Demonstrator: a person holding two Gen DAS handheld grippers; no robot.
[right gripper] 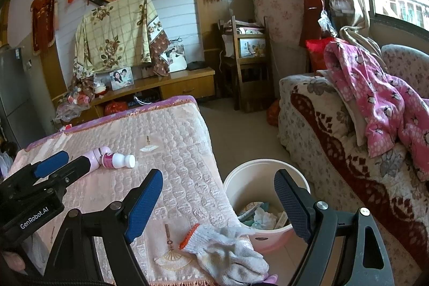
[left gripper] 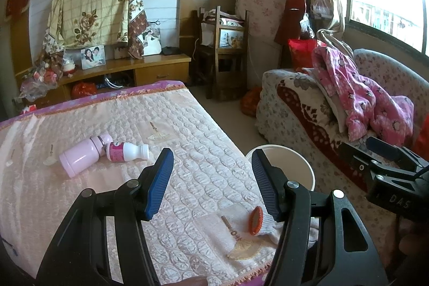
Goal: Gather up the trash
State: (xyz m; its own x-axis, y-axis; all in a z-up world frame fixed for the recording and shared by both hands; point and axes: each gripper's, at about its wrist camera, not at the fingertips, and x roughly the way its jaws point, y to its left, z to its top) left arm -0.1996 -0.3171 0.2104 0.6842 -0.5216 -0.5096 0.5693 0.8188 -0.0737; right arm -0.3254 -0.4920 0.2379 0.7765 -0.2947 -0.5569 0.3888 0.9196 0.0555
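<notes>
On the table's pink quilted cloth (left gripper: 187,125) lie a pink bottle (left gripper: 80,157) and a small white bottle with a pink label (left gripper: 126,152), both on their sides and touching. A white knit glove with an orange cuff (left gripper: 261,223) lies at the table's near corner. My left gripper (left gripper: 212,154) hovers open above the cloth, nothing between its blue pads. My right gripper (right gripper: 218,174) is open wider, over the glove (right gripper: 228,245) and the white bucket (right gripper: 241,173) on the floor. Crumpled paper scraps (right gripper: 262,216) lie in the bucket. Each gripper shows at the edge of the other's view.
A floral-covered sofa (right gripper: 335,125) with a pink garment (right gripper: 375,98) stands right of the bucket. A strip of bare floor (right gripper: 241,130) runs between table and sofa. Beyond the table are a wooden cabinet (left gripper: 161,69) with photos and a wooden chair (left gripper: 228,52).
</notes>
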